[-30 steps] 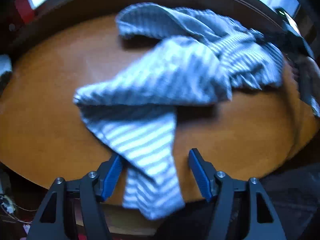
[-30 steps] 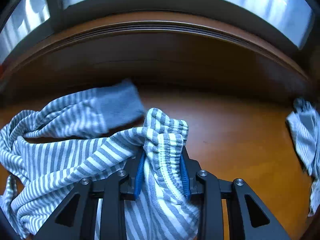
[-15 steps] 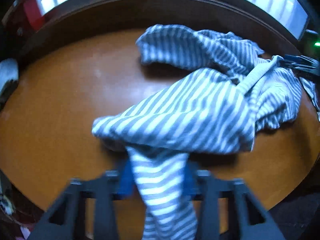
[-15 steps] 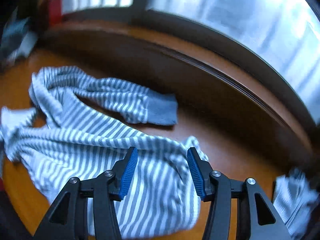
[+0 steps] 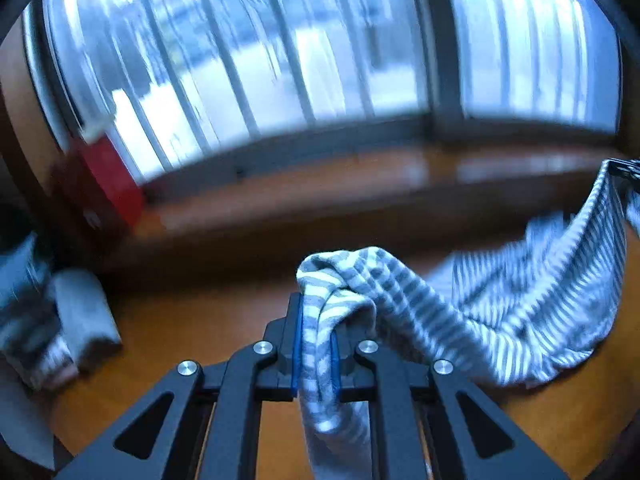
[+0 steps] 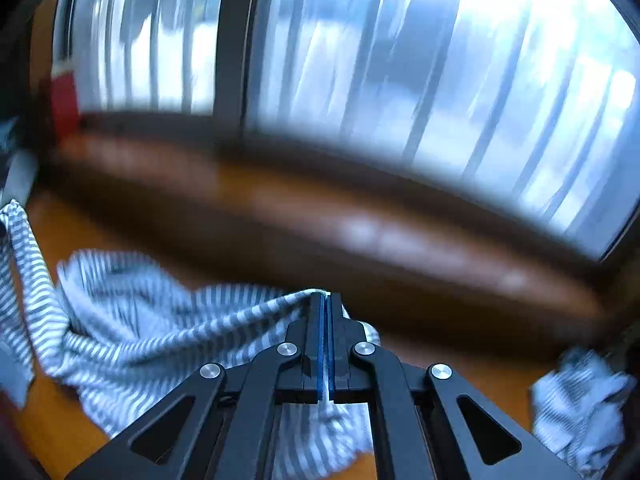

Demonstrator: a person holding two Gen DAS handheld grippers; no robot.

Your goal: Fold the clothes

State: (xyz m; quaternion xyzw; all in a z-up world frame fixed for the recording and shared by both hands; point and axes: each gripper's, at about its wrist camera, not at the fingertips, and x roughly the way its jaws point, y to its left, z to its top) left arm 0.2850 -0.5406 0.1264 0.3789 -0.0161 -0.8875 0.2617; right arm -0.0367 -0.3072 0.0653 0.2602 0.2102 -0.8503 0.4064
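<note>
A grey-and-white striped garment [image 5: 500, 320] hangs lifted over the orange wooden table [image 5: 180, 332]. My left gripper [image 5: 318, 312] is shut on a bunched fold of it, and the cloth stretches away to the right. In the right wrist view the same striped garment [image 6: 152, 332] spreads out to the left, and my right gripper [image 6: 324, 304] is shut on a thin edge of it. Both views are blurred by motion.
Folded grey-striped cloth [image 5: 76, 320] lies at the table's left. Another crumpled striped piece [image 6: 580, 404] sits at the right. A dark wooden ledge [image 6: 360, 240] and tall windows [image 5: 320, 60] run behind the table. A red object [image 5: 108, 184] stands at the back left.
Both grippers have risen and tilted up towards the windows, lifting the garment off the table. The right gripper, open half a second ago, has shut on an edge. The left one has closed on its fold.
</note>
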